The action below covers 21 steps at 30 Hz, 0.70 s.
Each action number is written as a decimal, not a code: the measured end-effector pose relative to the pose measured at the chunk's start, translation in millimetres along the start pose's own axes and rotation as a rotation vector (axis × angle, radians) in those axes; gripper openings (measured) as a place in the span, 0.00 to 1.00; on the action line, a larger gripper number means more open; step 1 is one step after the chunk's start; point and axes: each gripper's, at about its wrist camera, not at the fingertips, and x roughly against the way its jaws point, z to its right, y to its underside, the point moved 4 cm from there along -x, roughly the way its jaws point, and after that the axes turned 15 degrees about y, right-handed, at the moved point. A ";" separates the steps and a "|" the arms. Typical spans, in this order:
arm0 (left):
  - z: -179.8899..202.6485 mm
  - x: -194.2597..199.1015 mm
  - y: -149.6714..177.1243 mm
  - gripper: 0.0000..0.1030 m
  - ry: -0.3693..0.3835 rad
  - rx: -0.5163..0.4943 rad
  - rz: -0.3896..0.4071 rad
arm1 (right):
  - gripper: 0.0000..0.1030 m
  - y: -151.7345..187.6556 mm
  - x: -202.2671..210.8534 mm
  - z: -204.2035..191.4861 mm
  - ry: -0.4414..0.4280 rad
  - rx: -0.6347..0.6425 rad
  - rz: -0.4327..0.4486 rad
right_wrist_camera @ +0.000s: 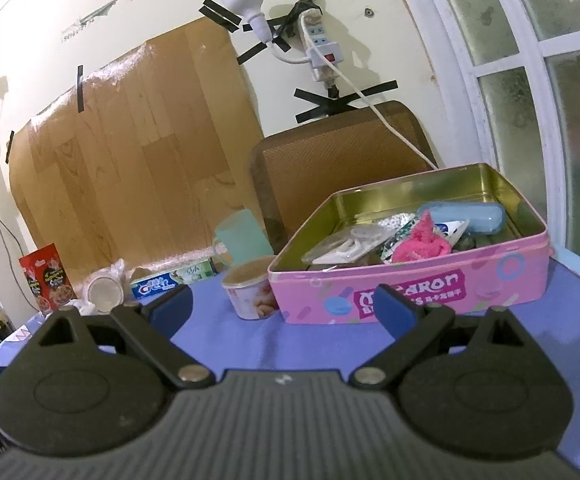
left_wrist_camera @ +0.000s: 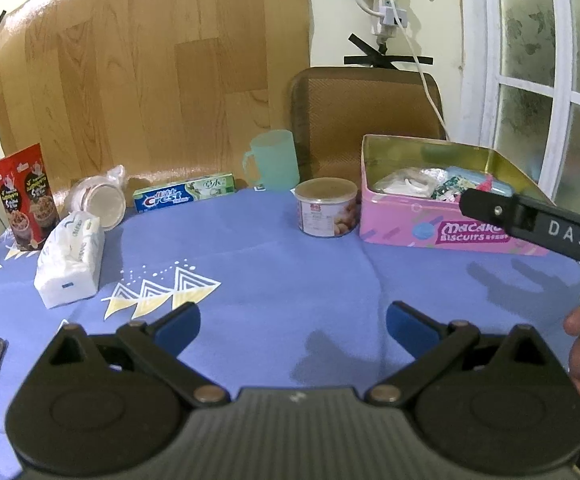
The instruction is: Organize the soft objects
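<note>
A blue tablecloth (left_wrist_camera: 290, 264) with yellow-and-white triangle prints covers the table, and a brown chair back (left_wrist_camera: 365, 108) stands behind its far edge. The pink biscuit tin (right_wrist_camera: 409, 284) sits open at the right side of the cloth; inside it lie a fluffy pink soft item (right_wrist_camera: 419, 240), a light blue case (right_wrist_camera: 465, 216), a clear bag with white pieces and some patterned packets. Left of centre, a white tissue pack (left_wrist_camera: 72, 264) lies on the cloth, with a red snack box (left_wrist_camera: 26, 196) standing behind it and a Crest toothpaste box (left_wrist_camera: 184, 192) along the far edge. A green plastic mug (left_wrist_camera: 272, 160) stands near the chair, and a small round can (left_wrist_camera: 326, 207) sits just beside the tin's left wall. The left gripper (left_wrist_camera: 293, 322) hovers over bare cloth — its blue-padded fingers spread wide, holding nothing. The right gripper (right_wrist_camera: 284, 304) faces the tin's front wall, fingers likewise wide apart and empty.
</note>
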 end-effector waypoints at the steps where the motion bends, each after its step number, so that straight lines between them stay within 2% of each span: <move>1: -0.9 -0.2 0.0 1.00 0.001 0.003 0.001 | 0.95 0.0 0.8 -0.1 0.004 0.004 0.007; 21: 8.6 -0.3 3.5 1.00 0.053 -0.005 0.007 | 0.95 -10.2 10.7 15.0 0.056 -0.041 0.089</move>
